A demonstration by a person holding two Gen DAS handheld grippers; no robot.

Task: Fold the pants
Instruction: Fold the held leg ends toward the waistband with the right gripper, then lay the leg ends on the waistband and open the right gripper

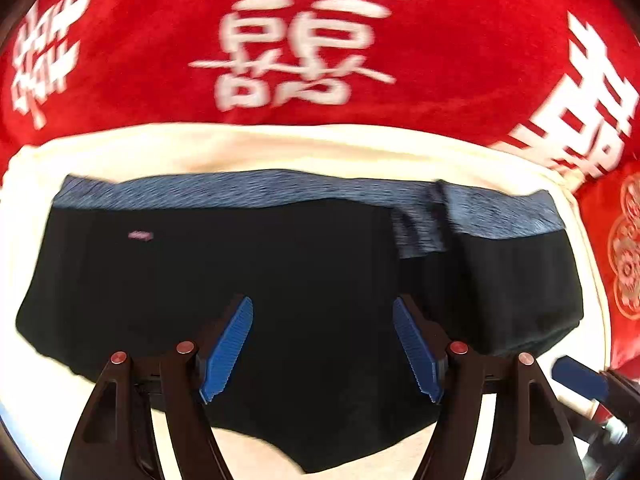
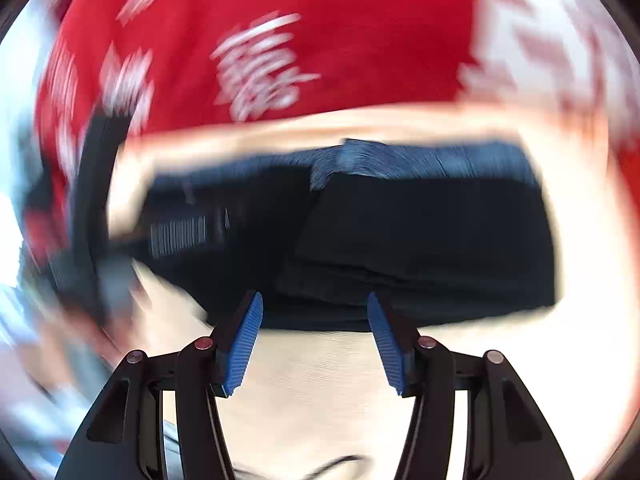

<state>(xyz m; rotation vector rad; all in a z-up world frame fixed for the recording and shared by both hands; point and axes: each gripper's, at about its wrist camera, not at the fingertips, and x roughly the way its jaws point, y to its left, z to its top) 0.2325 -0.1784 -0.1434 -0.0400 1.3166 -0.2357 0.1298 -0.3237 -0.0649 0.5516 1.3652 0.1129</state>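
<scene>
The pants (image 1: 248, 280) lie folded on a cream cloth (image 1: 280, 148) over the red cover (image 1: 160, 60), waistband away from the cameras. The left claw (image 1: 322, 344) hangs above them, jaws apart and empty. The right claw (image 2: 314, 340), jaws likewise apart and empty, sits at the near edge, probably releasing a completed fold.

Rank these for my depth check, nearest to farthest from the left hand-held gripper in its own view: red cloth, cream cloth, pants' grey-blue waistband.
From the left hand-held gripper:
1. Grey-blue waistband, ahead, across the black pants.
2. Cream cloth, strip just beyond it.
3. Red cloth, farthest, top.
</scene>
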